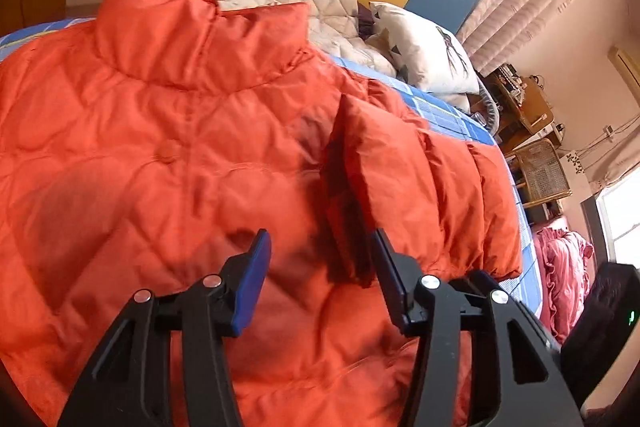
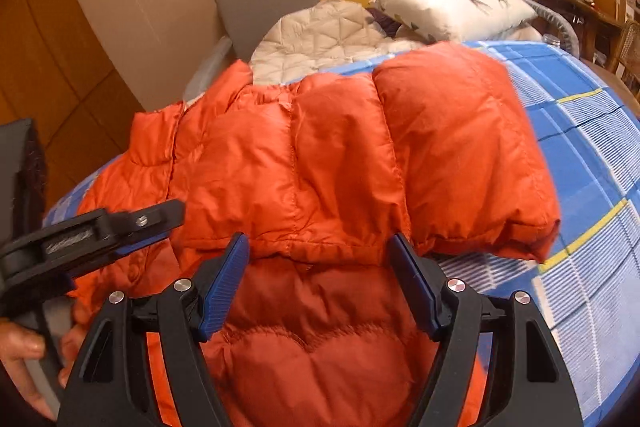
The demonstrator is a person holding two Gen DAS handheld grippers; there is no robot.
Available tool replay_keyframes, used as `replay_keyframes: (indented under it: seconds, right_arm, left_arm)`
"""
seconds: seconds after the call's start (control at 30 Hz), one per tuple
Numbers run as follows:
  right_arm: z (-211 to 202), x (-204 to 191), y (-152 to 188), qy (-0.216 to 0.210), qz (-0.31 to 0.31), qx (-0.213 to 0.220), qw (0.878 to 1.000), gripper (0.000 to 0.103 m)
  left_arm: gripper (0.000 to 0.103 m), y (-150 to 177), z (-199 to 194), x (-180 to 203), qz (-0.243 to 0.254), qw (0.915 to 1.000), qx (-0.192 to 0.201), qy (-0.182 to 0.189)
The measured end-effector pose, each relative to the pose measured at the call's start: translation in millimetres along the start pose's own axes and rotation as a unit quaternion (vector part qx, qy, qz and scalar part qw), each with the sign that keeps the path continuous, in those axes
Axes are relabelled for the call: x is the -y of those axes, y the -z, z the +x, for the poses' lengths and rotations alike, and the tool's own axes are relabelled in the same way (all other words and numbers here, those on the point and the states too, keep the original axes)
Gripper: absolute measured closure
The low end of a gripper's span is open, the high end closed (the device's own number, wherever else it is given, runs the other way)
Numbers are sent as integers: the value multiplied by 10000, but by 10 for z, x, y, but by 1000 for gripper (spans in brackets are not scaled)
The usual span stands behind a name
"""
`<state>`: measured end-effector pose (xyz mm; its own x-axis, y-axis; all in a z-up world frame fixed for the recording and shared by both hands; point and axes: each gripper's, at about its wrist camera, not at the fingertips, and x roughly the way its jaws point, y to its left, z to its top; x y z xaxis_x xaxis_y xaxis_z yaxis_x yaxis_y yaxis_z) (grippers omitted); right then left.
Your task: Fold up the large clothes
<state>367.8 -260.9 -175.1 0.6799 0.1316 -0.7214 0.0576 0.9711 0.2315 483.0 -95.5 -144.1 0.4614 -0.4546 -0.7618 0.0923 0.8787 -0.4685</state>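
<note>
Now folding sleeve of quilted orange puffer jacket (image 1: 192, 155) inward; left gripper (image 1: 320, 267) and right gripper (image 2: 320, 267) spread, empty; next, pinching cuff.

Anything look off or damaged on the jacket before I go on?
No damage shows. The orange jacket lies on the bed, one sleeve folded across it. Both claws, left and right, are open and empty.
</note>
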Motion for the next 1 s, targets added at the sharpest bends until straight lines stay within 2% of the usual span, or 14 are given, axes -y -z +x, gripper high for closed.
replay_keyframes:
  seconds: [0.13, 0.27, 0.33, 0.37, 0.4, 0.47, 0.53, 0.63, 0.7, 0.73, 0.8, 0.9, 1.0]
  right_arm:
    - [31, 38, 50, 76, -9, -107, 9999, 31]
    - [-14, 88, 117, 313, 23, -89, 9995, 31]
    - [-63, 128, 170, 458, -16, -70, 9989, 31]
    - [-51, 138, 188, 546, -24, -97, 9985, 31]
    - [-45, 173, 212, 691, -36, -122, 9975, 31]
    - [5, 218, 228, 849, 34, -204, 9962, 31]
    - [49, 253, 239, 888, 114, -277, 9956, 31]
    - [28, 263, 250, 927, 145, -237, 9953, 31]
    - [15, 276, 249, 976, 169, -230, 9948, 31]
    - [12, 301, 251, 976, 195, -243, 9947, 31]
    - [21, 349, 233, 974, 240, -263, 9946, 31]
    - [33, 350, 199, 997, 222, -244, 9945, 31]
    - [55, 284, 149, 1008, 132, -198, 9946, 31]
  left_arm:
    - [47, -9, 17, 121, 15, 9999, 18, 152]
    - [54, -27, 141, 203, 49, 9998, -146, 149]
    - [53, -27, 117, 190, -15, 9998, -116, 158]
    - [49, -22, 69, 188, -5, 9999, -16, 123]
    - [39, -12, 25, 192, 37, 9999, 84, 66]
    - [32, 21, -39, 207, 123, 9996, 221, -79]
    - [29, 50, -65, 219, 132, 9994, 298, -102]
    - [31, 45, 75, 268, 198, 9997, 101, -140]
    - [51, 26, 213, 283, 215, 9997, -80, -53]
    - [57, 36, 258, 286, 194, 9997, -136, -68]
    - [85, 41, 300, 298, 240, 9996, -140, -7]
    - [96, 81, 228, 296, 422, 9990, 30, -157]
    - [97, 104, 73, 243, 543, 9971, 266, -461]
